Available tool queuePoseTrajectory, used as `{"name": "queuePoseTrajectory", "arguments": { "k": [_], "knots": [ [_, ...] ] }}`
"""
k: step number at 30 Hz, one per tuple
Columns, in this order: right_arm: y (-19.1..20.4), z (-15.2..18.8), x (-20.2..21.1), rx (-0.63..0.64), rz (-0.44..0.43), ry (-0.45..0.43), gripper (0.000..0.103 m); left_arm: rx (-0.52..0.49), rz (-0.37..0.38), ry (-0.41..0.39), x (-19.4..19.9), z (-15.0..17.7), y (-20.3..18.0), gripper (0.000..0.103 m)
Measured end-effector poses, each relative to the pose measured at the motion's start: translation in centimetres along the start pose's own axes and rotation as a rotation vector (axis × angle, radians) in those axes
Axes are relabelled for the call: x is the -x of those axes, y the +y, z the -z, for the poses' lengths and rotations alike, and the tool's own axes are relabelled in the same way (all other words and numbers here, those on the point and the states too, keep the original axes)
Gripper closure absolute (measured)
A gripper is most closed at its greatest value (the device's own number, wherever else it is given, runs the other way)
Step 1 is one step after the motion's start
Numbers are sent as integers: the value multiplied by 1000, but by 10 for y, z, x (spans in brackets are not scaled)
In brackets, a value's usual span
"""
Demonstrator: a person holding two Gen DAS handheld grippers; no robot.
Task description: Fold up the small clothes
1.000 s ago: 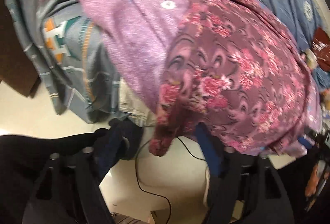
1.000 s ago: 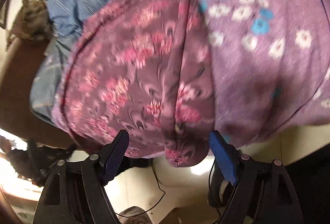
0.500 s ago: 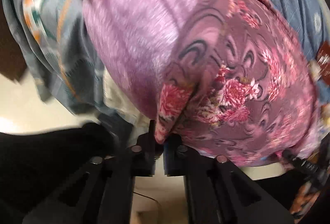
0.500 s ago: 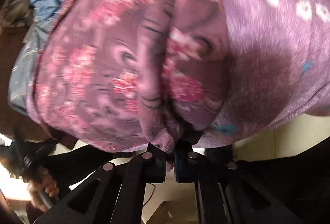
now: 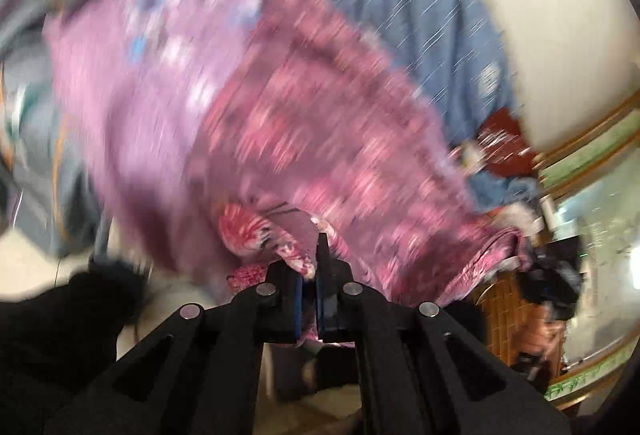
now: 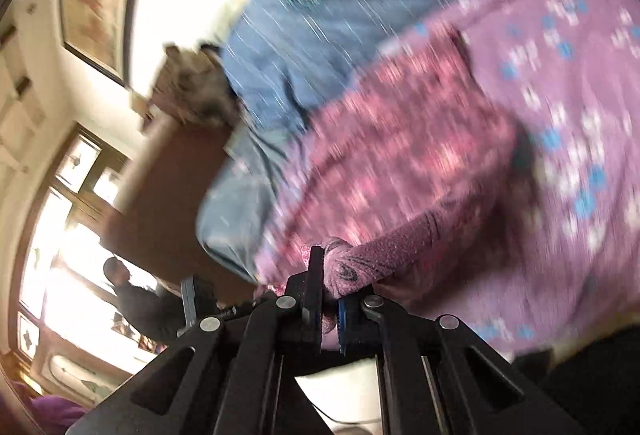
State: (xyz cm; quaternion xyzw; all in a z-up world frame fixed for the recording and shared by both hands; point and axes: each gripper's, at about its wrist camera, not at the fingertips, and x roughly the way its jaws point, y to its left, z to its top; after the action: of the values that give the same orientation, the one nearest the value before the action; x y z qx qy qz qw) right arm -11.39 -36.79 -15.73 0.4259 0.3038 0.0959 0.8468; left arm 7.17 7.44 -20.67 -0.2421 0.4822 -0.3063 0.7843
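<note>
Since a second ago, when both sets of fingers stood wide apart before the hem, the left gripper (image 5: 308,283) and right gripper (image 6: 329,299) have clenched on the floral maroon garment (image 5: 340,123) and begun lifting. Its near edge sits pinched between each pair; the rest trails ahead over the lilac cloth (image 6: 580,95) on the blue bedsheet (image 6: 340,15). Heavy blur suggests the fold-over is starting.
</note>
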Motion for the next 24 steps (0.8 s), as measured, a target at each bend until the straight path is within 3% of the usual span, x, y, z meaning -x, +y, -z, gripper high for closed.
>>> {"name": "queuePoseTrajectory", "arguments": {
  "k": [4, 8, 12, 18, 21, 22, 23, 24],
  "knots": [
    [12, -45, -1, 30, 1, -91, 99, -14, 66, -72, 21, -58, -21, 101],
    [9, -109, -23, 32, 28, -162, 99, -16, 54, -121, 11, -126, -36, 101],
    [-12, -177, -52, -3, 70, -231, 99, 13, 29, -135, -31, -197, -32, 101],
    [-87, -266, -122, -111, 148, -273, 98, 71, -41, -130, -134, -286, -5, 101],
    [-138, -290, -166, -230, 197, -236, 78, 132, -117, -121, -186, -307, 21, 100],
    [-156, -292, -180, -278, 215, -223, 48, 175, -145, -129, -199, -307, 32, 100],
    [-171, -292, -188, -319, 233, -221, 31, 205, -138, -148, -204, -304, 40, 100],
    [-184, -290, -193, -355, 252, -236, 31, 227, -113, -172, -206, -301, 46, 100]
  ]
}}
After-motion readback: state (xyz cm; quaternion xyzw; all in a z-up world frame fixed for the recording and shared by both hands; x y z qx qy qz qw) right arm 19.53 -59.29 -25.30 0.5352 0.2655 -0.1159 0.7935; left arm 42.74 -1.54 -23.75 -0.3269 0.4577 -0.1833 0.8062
